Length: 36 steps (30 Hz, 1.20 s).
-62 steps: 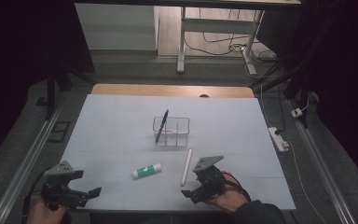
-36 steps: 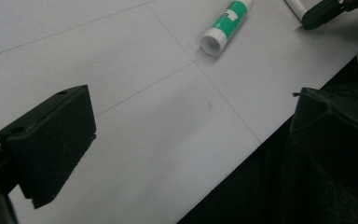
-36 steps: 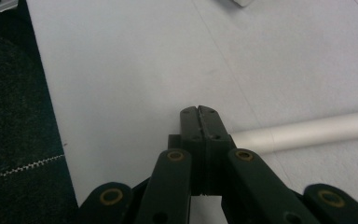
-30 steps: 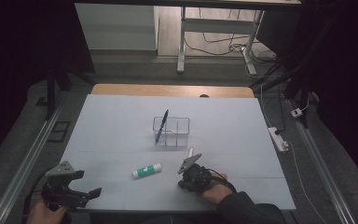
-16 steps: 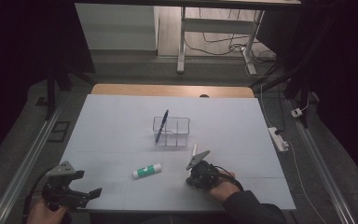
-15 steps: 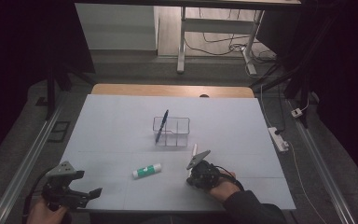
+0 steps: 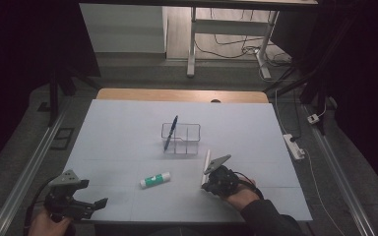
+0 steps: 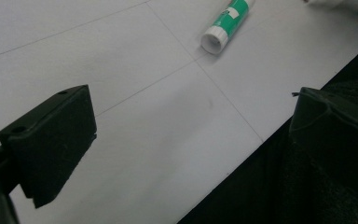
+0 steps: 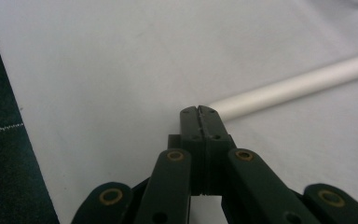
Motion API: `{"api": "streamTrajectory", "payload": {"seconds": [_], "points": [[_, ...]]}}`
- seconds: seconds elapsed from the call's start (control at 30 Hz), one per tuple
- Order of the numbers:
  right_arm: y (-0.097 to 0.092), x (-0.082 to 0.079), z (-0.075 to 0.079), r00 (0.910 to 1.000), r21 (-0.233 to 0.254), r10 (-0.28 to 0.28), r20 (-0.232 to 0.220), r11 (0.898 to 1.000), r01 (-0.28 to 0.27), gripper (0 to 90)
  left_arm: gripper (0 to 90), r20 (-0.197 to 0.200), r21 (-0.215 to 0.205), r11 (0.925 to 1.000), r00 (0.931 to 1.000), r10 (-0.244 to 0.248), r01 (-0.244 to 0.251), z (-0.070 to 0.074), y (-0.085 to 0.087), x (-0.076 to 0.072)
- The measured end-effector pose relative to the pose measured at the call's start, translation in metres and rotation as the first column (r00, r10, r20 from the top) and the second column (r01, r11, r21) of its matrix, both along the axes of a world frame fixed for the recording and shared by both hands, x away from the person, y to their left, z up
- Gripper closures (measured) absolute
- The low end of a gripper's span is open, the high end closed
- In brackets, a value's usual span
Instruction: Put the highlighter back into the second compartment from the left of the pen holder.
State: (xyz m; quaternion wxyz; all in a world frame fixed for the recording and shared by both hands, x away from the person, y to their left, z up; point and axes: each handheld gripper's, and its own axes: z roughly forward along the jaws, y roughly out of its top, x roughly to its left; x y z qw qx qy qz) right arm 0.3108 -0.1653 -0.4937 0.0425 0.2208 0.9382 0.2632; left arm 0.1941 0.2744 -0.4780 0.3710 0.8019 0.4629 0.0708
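Right gripper (image 9: 199, 111) is clamped on one end of a single white stick (image 9: 298, 86), jaws pressed together around its tip; the rest of the stick pokes out toward the wire basket (image 7: 181, 138), just short of it. Left gripper (image 8: 186, 121) sits near the front-left corner of the table (image 7: 128, 123), jaws spread wide with nothing between them. Count: one green-and-white glue stick (image 7: 155, 180) lying between the two grippers, one blue pen (image 7: 170, 132) leaning inside the one basket.

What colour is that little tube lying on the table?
The glue stick is green with a white cap, clearest in the left gripper view.
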Motion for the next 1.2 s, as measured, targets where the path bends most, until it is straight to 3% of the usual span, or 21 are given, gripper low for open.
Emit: {"api": "streamTrajectory", "payload": {"seconds": [0.2,0.37,0.6,0.8,1.03,1.2], "points": [[-0.019,0.020,0.007,0.9953,0.029,-0.081,0.053,0.996,0.080,89.2,0.8,-0.002,0.005,1.0000,1.0000,-0.002,0.002,0.000,-0.001,0.001],[-0.025,0.046,0.002,0.9874,0.028,-0.132,0.088,0.991,0.130,89.2,0.9,-0.005,0.007,1.0000,1.0000,-0.002,0.002,0.000,-0.001,0.001],[-0.025,0.080,-0.008,0.9703,0.020,-0.193,0.145,0.981,0.192,89.2,1.0,-0.007,0.008,1.0000,1.0000,-0.004,0.004,0.000,-0.001,0.001],[-0.019,0.099,-0.015,0.9639,0.002,-0.208,0.166,0.978,0.210,89.2,1.0,-0.007,0.007,1.0000,1.0000,-0.002,0.002,0.000,-0.001,0.001],[-0.012,0.110,-0.019,0.9657,0.042,-0.213,0.148,0.977,0.209,89.2,1.0,-0.009,0.008,1.0000,1.0000,-0.001,0.001,0.000,-0.001,0.001],[-0.001,0.113,-0.021,0.9709,0.045,-0.186,0.151,0.982,0.181,89.2,1.0,-0.009,0.007,1.0000,1.0000,0.000,0.000,-0.001,-0.001,0.001]]}}
